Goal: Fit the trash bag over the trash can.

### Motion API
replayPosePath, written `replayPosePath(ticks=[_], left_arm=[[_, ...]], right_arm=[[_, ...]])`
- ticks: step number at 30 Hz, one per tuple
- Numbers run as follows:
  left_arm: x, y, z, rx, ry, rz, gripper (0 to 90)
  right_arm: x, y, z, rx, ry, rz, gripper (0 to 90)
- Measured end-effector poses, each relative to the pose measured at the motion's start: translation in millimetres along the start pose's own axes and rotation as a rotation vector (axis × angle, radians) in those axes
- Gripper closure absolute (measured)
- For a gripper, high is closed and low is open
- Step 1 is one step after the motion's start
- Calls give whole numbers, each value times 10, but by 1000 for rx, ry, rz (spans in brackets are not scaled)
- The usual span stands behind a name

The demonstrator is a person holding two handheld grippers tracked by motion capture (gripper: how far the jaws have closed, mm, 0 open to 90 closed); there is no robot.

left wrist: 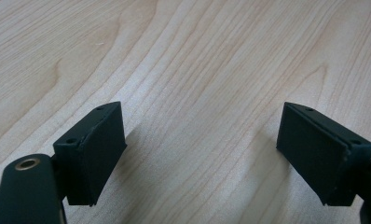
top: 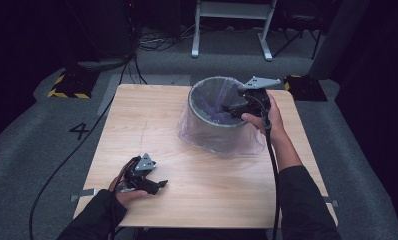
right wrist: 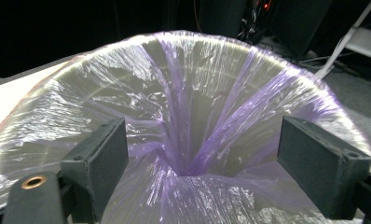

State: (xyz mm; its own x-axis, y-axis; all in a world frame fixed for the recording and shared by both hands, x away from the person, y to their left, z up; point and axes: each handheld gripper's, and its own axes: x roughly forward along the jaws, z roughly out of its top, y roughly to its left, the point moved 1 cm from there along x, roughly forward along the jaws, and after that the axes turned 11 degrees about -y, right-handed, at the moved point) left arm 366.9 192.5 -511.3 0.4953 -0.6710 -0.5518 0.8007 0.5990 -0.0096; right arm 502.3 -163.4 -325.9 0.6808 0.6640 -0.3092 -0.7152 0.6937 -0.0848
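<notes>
Step in hand: lining the bin with the bag. The grey round bin (top: 214, 117) stands at the far right-of-centre of the wooden table (top: 137, 125), with a clear purple-tinted plastic bag (right wrist: 183, 116) draped over its rim and down its outside, the middle sagging into a funnel inside. The right gripper (top: 234, 107) reaches over the rim into the bin mouth; in the right gripper view its jaws stand wide apart, nothing pinched, film just below and between them. Whether a pad brushes the plastic is hard to tell from that angle. The left gripper (top: 154, 186) rests low at the near left of the table, well apart from the bin, jaws wide open over bare wood, holding nothing.

Next move, as I judge it: push the slack film down toward the bin floor or nip a fold and spread it against the wall; thin film slips and can pull off the rim, so go gently.

Writing: a dark "4" (top: 79, 131) marked on the grey floor left of the table. No brand or label readable on bin or bag.
</notes>
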Motion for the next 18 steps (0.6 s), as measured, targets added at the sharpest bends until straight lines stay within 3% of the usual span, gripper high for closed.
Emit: replayPosePath(ticks=[18], left_arm=[[0, 0, 0, 0, 0, 0, 148]], right_arm=[[-302, 31, 46, -53, -14, -4, 165]])
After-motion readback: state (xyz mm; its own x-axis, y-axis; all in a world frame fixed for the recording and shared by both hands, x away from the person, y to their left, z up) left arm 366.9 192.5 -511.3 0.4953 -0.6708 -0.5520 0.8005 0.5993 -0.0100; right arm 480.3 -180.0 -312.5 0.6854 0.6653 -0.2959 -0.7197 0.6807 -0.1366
